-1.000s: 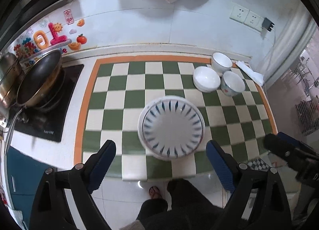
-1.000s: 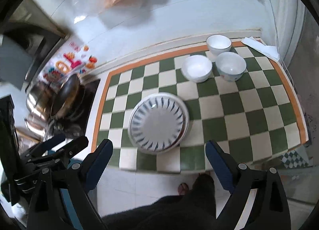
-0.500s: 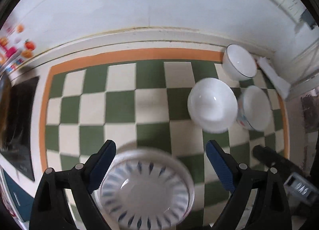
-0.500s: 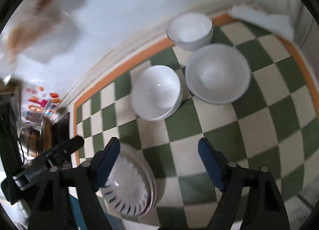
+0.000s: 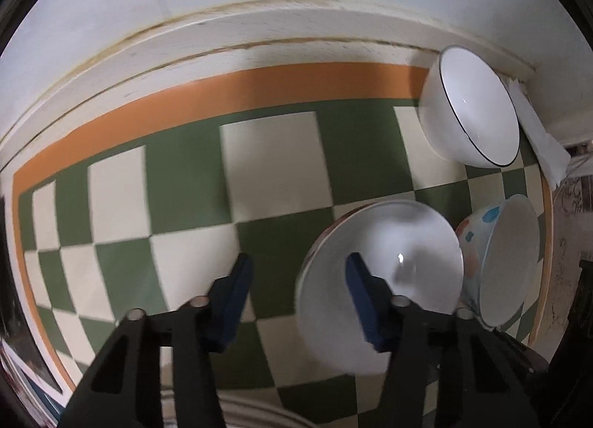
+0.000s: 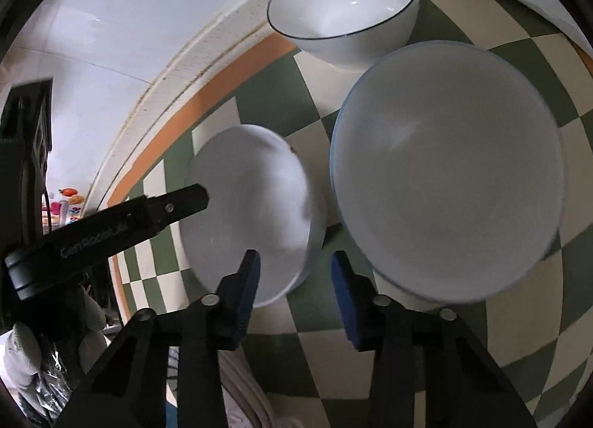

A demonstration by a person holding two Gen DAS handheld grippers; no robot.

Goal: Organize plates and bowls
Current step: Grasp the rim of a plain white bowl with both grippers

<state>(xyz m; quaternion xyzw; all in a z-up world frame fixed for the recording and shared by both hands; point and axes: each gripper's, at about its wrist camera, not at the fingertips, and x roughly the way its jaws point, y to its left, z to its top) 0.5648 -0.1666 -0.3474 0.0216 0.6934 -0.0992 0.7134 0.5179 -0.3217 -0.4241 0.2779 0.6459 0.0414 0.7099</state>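
- Bowls are sitting in a cluster at the far right of the checkered surface (image 5: 267,153); the plain white bowl (image 5: 381,279) is lying nearest both claws.
- Left claw (image 5: 296,294), jaws apart, is straddling its left rim.
- Right claw (image 6: 294,279), jaws apart and empty, is straddling its right rim, beside the blue-rimmed bowl (image 6: 448,176).

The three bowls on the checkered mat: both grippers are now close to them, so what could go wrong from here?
1. The left gripper is open with one finger over the plain white bowl near its rim; closing off-centre could tip it.
2. That bowl sits very close to the spotted bowl; a push may knock them together.
3. The right gripper, also open, points at the narrow gap between the two; the grippers may collide.
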